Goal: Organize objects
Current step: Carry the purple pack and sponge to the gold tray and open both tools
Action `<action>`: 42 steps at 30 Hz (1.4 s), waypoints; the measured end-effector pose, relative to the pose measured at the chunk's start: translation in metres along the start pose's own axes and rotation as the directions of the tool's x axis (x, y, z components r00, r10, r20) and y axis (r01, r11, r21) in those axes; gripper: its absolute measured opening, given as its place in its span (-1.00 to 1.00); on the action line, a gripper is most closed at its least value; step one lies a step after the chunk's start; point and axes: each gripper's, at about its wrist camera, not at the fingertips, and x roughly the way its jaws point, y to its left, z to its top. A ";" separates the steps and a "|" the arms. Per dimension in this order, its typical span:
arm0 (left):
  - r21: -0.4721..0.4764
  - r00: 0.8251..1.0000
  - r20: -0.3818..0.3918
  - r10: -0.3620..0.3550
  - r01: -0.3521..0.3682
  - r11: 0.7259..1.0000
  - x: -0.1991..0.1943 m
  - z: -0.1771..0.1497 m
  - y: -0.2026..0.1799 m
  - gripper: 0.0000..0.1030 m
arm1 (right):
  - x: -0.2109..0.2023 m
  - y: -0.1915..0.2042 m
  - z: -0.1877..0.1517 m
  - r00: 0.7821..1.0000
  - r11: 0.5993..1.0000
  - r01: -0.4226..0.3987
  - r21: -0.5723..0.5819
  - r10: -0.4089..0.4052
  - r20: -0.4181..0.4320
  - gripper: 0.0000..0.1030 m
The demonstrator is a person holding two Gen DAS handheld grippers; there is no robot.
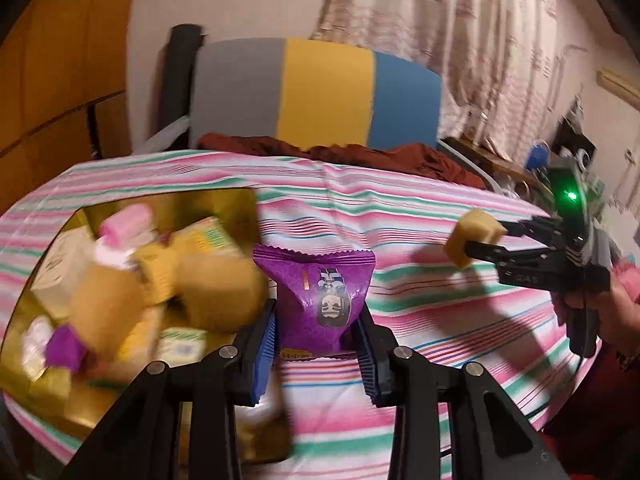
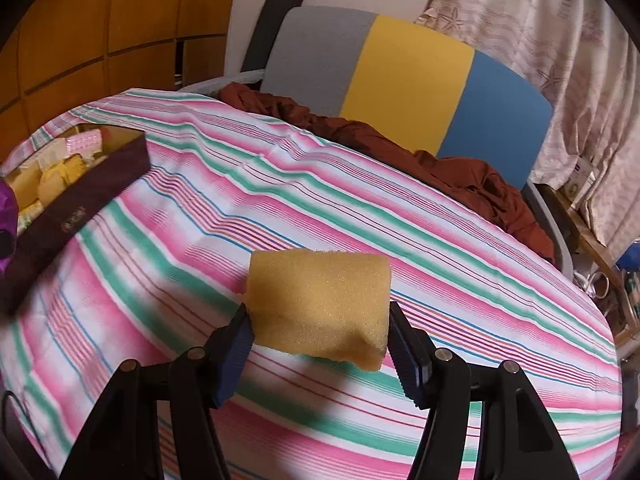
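My left gripper [image 1: 316, 340] is shut on a purple snack packet [image 1: 318, 300] and holds it above the striped tablecloth [image 1: 420, 220], just right of the box [image 1: 236, 200]. The box has a gold inside and holds yellow sponges, pink and purple packets and small cartons; it is blurred. My right gripper [image 2: 320, 332] is shut on a yellow sponge block [image 2: 320, 308] and holds it above the cloth. In the left wrist view the right gripper [image 1: 480, 240] with the sponge [image 1: 474, 236] is at the right. In the right wrist view the box [image 2: 80, 200] lies at the far left.
A brown cloth [image 2: 440, 168] lies at the table's far edge. A chair back [image 2: 400, 92] in grey, yellow and blue stands behind it. A curtain [image 2: 540, 20] hangs at the right, wooden panels [image 2: 100, 20] at the left.
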 end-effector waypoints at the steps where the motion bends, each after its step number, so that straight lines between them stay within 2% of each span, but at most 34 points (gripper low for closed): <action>1: -0.015 1.000 0.002 0.010 -0.010 1.000 -0.003 -0.001 0.007 -0.30 | -0.004 0.005 0.002 1.000 1.000 -0.011 -0.003 0.011 0.005 0.24; 12: -0.190 0.997 0.007 0.079 -0.077 0.979 -0.024 -0.011 0.091 -0.30 | -0.039 0.076 0.030 0.984 0.987 -0.163 0.003 0.162 0.073 0.24; 22: -0.256 0.992 -0.024 0.120 -0.122 0.959 -0.029 -0.010 0.149 -0.30 | -0.053 0.130 0.045 0.962 0.966 -0.255 0.035 0.249 0.115 0.24; 29: -0.314 0.996 -0.054 0.066 -0.079 0.946 0.005 0.025 0.175 -0.30 | -0.051 0.154 0.050 0.950 0.949 -0.302 0.084 0.293 0.110 0.24; 34: -0.348 0.991 -0.116 0.068 -0.104 0.932 0.031 0.033 0.189 -0.29 | -0.053 0.162 0.051 0.948 0.946 -0.308 0.104 0.296 0.115 0.24; 38: -0.365 0.984 -0.148 0.102 -0.150 0.919 0.037 0.032 0.193 -0.02 | -0.053 0.163 0.052 0.949 0.945 -0.308 0.113 0.296 0.112 0.25; 42: -0.386 0.984 -0.141 0.109 -0.156 0.909 0.027 0.027 0.195 0.00 | -0.050 0.166 0.053 0.948 0.942 -0.312 0.121 0.301 0.100 0.25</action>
